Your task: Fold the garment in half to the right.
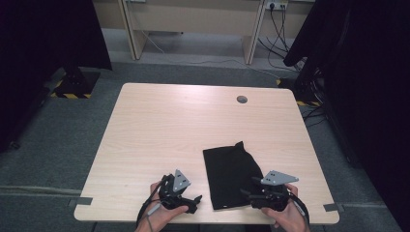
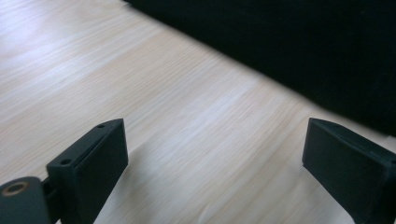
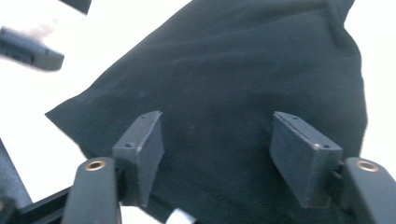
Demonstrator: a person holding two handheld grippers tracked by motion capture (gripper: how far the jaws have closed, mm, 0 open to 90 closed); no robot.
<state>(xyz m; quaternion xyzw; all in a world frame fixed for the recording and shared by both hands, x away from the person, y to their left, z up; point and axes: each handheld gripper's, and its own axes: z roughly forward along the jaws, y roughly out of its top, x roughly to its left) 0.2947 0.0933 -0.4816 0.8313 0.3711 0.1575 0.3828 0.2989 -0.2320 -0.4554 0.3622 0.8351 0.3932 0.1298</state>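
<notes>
Black cloth (image 1: 231, 176) lies folded flat on the table (image 1: 159, 125), near edge, right of center. Right gripper (image 3: 217, 149) sits over the cloth's near right part, jaws spread, nothing pinched between them. Left gripper (image 2: 212, 163) is just left of the cloth over bare wood, jaws spread wide, holding nothing. 2 hands grip them.

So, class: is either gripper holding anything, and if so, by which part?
Nothing is held. The left gripper is open over bare table; the right gripper is open above the folded black cloth, pads not pinching it.
</notes>
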